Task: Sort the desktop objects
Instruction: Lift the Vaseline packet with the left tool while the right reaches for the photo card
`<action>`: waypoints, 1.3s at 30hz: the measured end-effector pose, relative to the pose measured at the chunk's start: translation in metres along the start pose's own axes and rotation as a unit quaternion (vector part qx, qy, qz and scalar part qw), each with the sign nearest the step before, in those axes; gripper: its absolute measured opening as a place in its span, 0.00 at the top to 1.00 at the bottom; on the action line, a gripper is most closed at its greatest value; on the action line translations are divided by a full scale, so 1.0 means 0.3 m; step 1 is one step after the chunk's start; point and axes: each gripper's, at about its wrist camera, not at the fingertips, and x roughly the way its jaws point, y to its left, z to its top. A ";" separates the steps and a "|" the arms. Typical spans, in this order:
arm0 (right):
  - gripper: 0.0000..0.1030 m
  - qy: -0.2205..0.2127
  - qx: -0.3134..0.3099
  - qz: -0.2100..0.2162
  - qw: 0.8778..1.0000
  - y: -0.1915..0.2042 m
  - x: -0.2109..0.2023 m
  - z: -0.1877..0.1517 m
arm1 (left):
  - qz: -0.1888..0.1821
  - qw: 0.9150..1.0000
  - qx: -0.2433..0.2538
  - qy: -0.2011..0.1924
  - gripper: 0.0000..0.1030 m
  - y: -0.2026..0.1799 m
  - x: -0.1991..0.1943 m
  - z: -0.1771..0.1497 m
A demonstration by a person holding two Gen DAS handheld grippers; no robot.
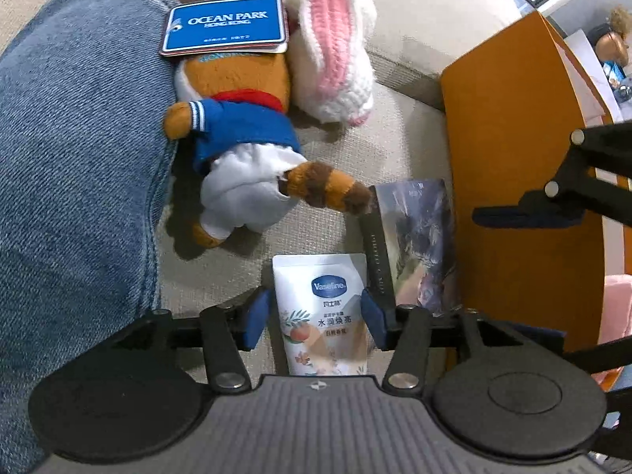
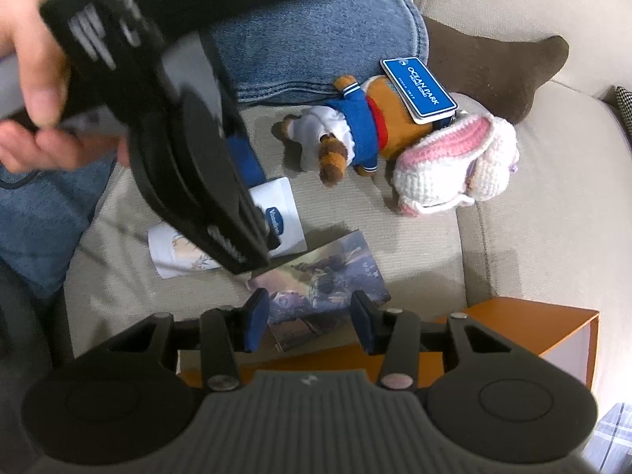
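A white Vaseline tube [image 1: 320,308] lies flat on the beige sofa cushion [image 1: 395,138], and my left gripper [image 1: 315,318] stands over it with a blue pad on either side. A small gap shows at the left pad, so the jaws are open around the tube. In the right wrist view the left gripper's black body [image 2: 185,150] covers the middle of the tube [image 2: 282,205]. My right gripper [image 2: 311,324] hovers open above a picture booklet [image 2: 328,272] that lies beside the tube. Nothing sits between its pads.
A plush animal in a blue sailor shirt [image 1: 245,118] with a blue tag lies against a crocheted white and pink bunny [image 1: 335,51]. An orange box [image 1: 513,158] stands to the right. A person's jeans leg [image 1: 79,158] borders the left; a brown sock [image 2: 493,67] rests behind.
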 end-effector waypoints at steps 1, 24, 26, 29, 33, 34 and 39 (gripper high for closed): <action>0.54 -0.001 0.000 0.000 1.000 -0.002 -0.001 0.000 | 0.000 1.000 0.000 0.000 0.44 0.002 0.001 -0.001; 0.54 0.004 0.017 0.008 1.000 -0.009 0.027 0.001 | -0.017 0.988 0.031 -0.150 0.92 -0.067 -0.220 -0.004; 0.53 0.006 0.023 0.007 1.000 -0.013 0.033 0.010 | -0.003 0.984 0.048 -0.174 0.92 -0.066 -0.280 -0.058; 0.49 0.023 0.051 0.016 0.998 -0.027 0.053 0.031 | 0.009 0.980 0.061 -0.188 0.92 -0.045 -0.342 -0.115; 0.45 0.058 0.129 0.009 0.990 -0.062 0.090 0.063 | 0.012 0.983 0.059 -0.172 0.92 -0.025 -0.337 -0.148; 0.45 0.066 0.154 0.006 0.986 -0.079 0.103 0.070 | 0.015 0.983 0.062 -0.172 0.92 -0.022 -0.333 -0.155; 0.35 0.091 0.253 0.001 0.963 -0.133 0.148 0.084 | 0.025 0.981 0.088 -0.171 0.92 -0.025 -0.345 -0.173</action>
